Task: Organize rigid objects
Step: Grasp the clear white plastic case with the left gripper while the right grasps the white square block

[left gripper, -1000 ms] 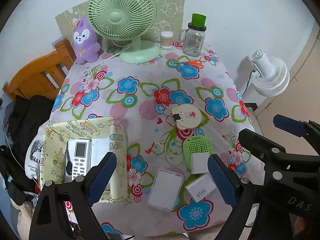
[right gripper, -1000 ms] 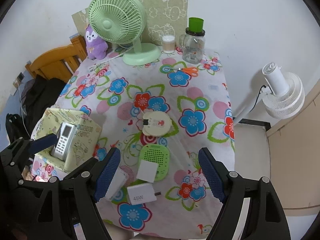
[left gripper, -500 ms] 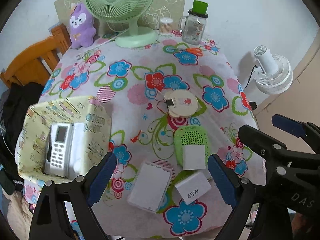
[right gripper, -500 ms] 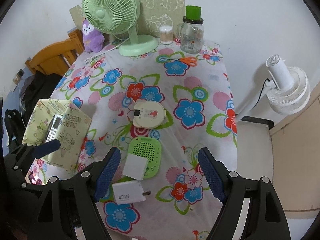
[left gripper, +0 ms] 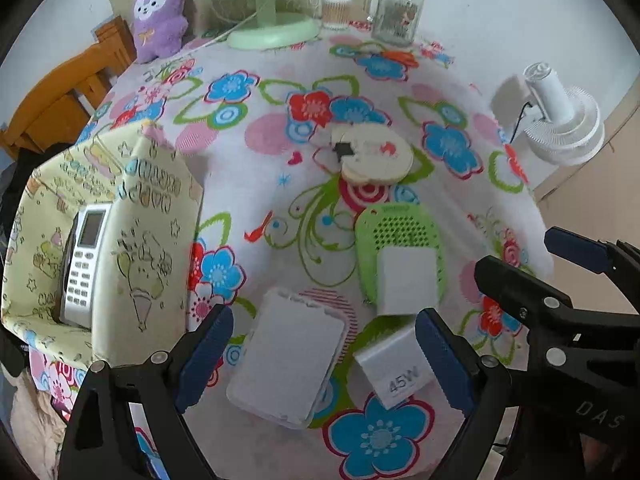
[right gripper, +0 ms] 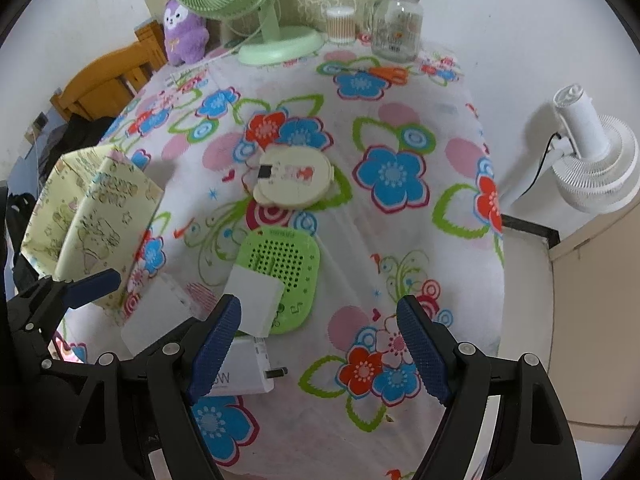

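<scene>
A yellow patterned box (left gripper: 132, 240) stands at the table's left front with a white remote (left gripper: 82, 264) inside. On the flowered cloth lie a white flat case (left gripper: 290, 360), a white 45W charger (left gripper: 394, 366), a white block (left gripper: 406, 284) on a green perforated device (left gripper: 396, 236), and a cream round device (left gripper: 376, 158). My left gripper (left gripper: 324, 360) is open, low over the flat case and charger. My right gripper (right gripper: 320, 354) is open, just right of the charger (right gripper: 240, 372) and below the green device (right gripper: 280, 272). The box (right gripper: 92, 216) is to its left.
A green desk fan (right gripper: 256, 8), purple plush (right gripper: 184, 36), cotton-swab cup (right gripper: 340, 24), glass jar with green lid (right gripper: 396, 24) and orange scissors (right gripper: 388, 74) stand at the table's far end. A wooden chair (right gripper: 104, 84) is at left, a white floor fan (right gripper: 592, 160) at right.
Both grippers have moved forward and lower toward the table's near edge. The case, charger and green device now loom larger. Both stay open.
</scene>
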